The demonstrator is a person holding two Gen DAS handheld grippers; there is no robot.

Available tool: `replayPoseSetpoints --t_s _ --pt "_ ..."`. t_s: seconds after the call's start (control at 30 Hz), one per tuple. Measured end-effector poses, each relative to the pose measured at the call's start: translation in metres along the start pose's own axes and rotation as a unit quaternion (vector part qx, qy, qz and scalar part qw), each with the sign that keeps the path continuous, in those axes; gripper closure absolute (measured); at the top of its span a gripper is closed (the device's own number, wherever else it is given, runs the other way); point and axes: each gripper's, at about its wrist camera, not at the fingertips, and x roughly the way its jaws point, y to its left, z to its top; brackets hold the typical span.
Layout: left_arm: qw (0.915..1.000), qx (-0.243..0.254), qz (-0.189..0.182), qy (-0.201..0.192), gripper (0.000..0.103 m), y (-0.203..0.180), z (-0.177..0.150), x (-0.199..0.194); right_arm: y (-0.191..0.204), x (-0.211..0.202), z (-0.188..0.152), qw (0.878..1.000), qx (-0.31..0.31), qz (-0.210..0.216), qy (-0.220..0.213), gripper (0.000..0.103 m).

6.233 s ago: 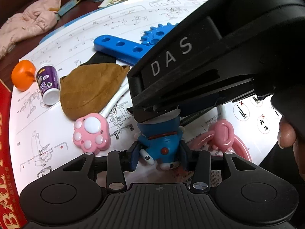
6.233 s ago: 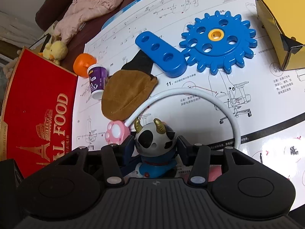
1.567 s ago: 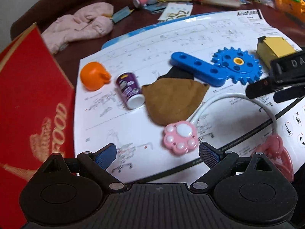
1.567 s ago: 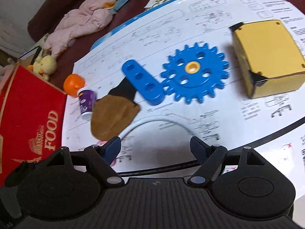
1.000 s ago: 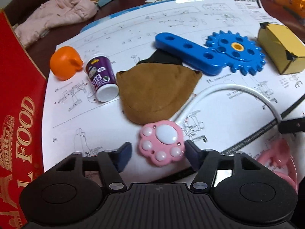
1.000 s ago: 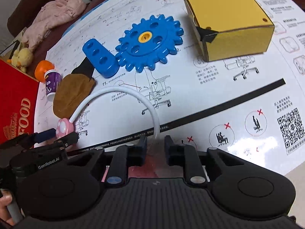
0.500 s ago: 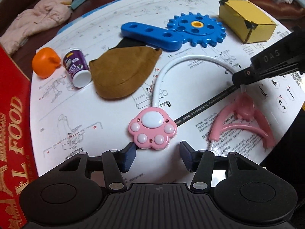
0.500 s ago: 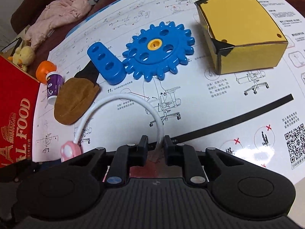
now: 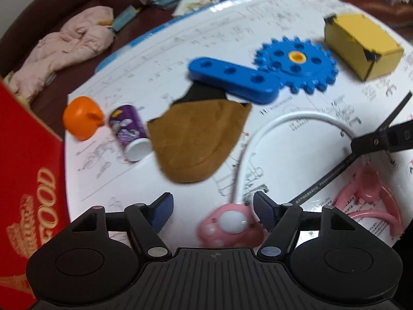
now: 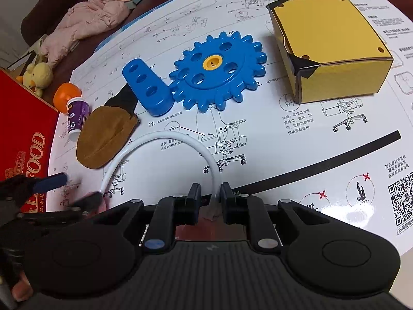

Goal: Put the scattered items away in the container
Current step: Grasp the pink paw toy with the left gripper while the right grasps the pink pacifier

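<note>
1. Scattered items still lie over the bench, on a big white instruction sheet (image 10: 296, 139): a blue gear (image 10: 219, 72), a blue bar with holes (image 10: 147, 87), a brown pouch (image 9: 198, 139), a purple bottle (image 9: 129, 131), an orange cap (image 9: 81, 117) and a yellow box (image 10: 327, 49).
2. The container is, I judge, the red box (image 9: 28, 170) at the left edge of the sheet; its inside cannot be seen from either view, so nothing shows as put away.
3. By that count most of the tidying is left, and the step in hand is the white cable (image 10: 160, 139) with a pink paw (image 9: 229, 224) at one end and a pink clip (image 9: 369, 193) at the other.
4. The right gripper (image 10: 210, 196) has its jaws drawn nearly together on the cable close to the clip end, pinching it.
5. The left gripper (image 9: 211, 209) has its jaws wide apart, and they have just been opening further; the pink paw sits between them, nearer the right-hand pad, but nothing presses on it yet.
6. The next move, as I read it, is to close on the paw so both ends lift together.
</note>
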Motion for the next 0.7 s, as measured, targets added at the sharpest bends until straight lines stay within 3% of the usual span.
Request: replayPoseSetpoints --t_s 0.1,0.13,0.17,0.33,0.53,0.6,0.7 --pt "0.9998 0.018 0.0 0.009 0.039 -0.011 -0.002 0.006 -0.005 -0.001 0.0 1.0 0.012 0.01 0.002 0.084" --pt "0.9998 0.022 -0.003 0.005 0.063 -0.013 -0.003 0.004 -0.006 -0.001 0.0 1.0 0.013 0.013 0.002 0.084" --pt "0.9997 0.021 -0.01 0.006 0.072 -0.014 -0.003 0.003 -0.007 -0.001 0.0 1.0 0.014 0.015 0.003 0.084" --pt "0.9996 -0.016 -0.02 0.013 0.072 -0.009 -0.011 0.001 -0.008 -0.002 -0.001 1.0 0.016 0.016 0.008 0.084" --pt "0.989 -0.11 -0.094 0.031 0.072 0.025 -0.026 -0.002 -0.008 -0.005 -0.008 1.0 0.011 0.018 0.01 0.083" --pt "0.985 -0.131 -0.107 0.036 0.072 0.032 -0.03 -0.002 -0.008 -0.005 -0.01 1.0 0.013 0.02 0.008 0.078" --pt "0.9881 -0.111 -0.1 0.035 0.072 0.025 -0.031 -0.005 -0.001 -0.005 -0.011 1.0 0.005 0.011 0.003 0.077"
